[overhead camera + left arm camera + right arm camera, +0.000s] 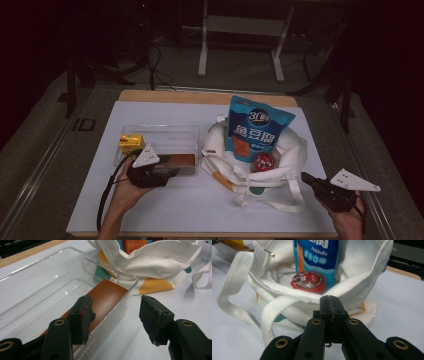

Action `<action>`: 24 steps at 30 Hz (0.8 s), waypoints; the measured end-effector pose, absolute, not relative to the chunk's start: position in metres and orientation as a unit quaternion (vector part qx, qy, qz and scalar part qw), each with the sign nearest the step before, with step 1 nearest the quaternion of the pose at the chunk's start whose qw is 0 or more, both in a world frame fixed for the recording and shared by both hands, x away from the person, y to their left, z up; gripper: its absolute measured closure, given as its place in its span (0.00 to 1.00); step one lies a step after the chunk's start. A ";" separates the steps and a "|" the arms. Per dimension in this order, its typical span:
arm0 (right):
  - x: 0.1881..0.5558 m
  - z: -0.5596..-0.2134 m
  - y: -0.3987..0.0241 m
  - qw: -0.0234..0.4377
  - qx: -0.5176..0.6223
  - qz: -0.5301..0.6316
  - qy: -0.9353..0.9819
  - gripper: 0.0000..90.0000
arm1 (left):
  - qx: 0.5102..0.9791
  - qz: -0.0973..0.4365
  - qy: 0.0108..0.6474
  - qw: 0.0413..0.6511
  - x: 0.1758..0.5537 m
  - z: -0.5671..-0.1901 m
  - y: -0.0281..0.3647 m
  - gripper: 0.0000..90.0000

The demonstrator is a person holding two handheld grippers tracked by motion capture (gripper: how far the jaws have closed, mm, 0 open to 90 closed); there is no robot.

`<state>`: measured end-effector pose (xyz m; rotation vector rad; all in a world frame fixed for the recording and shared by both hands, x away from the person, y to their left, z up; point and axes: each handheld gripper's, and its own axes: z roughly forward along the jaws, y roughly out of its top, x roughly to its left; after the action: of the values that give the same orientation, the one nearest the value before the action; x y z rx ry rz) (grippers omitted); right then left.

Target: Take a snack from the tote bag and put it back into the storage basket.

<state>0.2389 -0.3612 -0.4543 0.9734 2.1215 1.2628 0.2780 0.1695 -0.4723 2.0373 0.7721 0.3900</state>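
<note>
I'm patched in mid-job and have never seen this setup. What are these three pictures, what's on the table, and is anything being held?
A person holds a hand-held tool with two black fingers in each hand. The high view looks down on the table; the other two views ride on each tool.

On the white table cover lie a clear plastic tray with a yellow carton and a flat brown bar, and a white cloth tote bag holding a blue snack pouch and a red round lid.

The left gripper is open astride the tray's wall, one finger inside above the bar. The right gripper is shut and empty.

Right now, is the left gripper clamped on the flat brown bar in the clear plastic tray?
No, the left gripper stands open astride the tray's wall.
</note>
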 end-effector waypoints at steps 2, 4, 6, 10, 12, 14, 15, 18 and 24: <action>0.240 -0.453 -0.360 0.238 0.352 0.469 0.774 1.00 | 0.825 0.158 0.311 0.445 0.278 -0.473 0.170 0.48; 0.241 -0.452 -0.358 0.236 0.350 0.473 0.773 1.00 | 0.825 0.157 0.311 0.445 0.277 -0.474 0.170 0.48; 0.243 -0.451 -0.355 0.236 0.347 0.473 0.775 1.00 | 0.824 0.153 0.312 0.449 0.278 -0.474 0.170 0.48; 0.247 -0.450 -0.351 0.237 0.345 0.476 0.773 1.00 | 0.824 0.149 0.312 0.449 0.278 -0.475 0.170 0.45; 0.250 -0.450 -0.349 0.234 0.346 0.477 0.773 1.00 | 0.826 0.150 0.311 0.446 0.277 -0.476 0.170 0.45; 0.252 -0.450 -0.346 0.234 0.347 0.476 0.773 1.00 | 0.827 0.148 0.309 0.445 0.276 -0.476 0.170 0.44; 0.253 -0.450 -0.345 0.234 0.347 0.475 0.774 1.00 | 0.827 0.150 0.309 0.444 0.275 -0.477 0.170 0.44; 0.256 -0.450 -0.343 0.233 0.350 0.473 0.774 1.00 | 0.826 0.150 0.309 0.447 0.274 -0.477 0.171 0.44; 0.261 -0.447 -0.338 0.236 0.349 0.472 0.774 0.98 | 0.832 0.156 0.301 0.440 0.271 -0.476 0.169 0.45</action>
<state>0.2608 -0.3377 -0.4468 0.9571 2.1233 1.2951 0.2711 0.1694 -0.4764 2.0653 0.7480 0.3872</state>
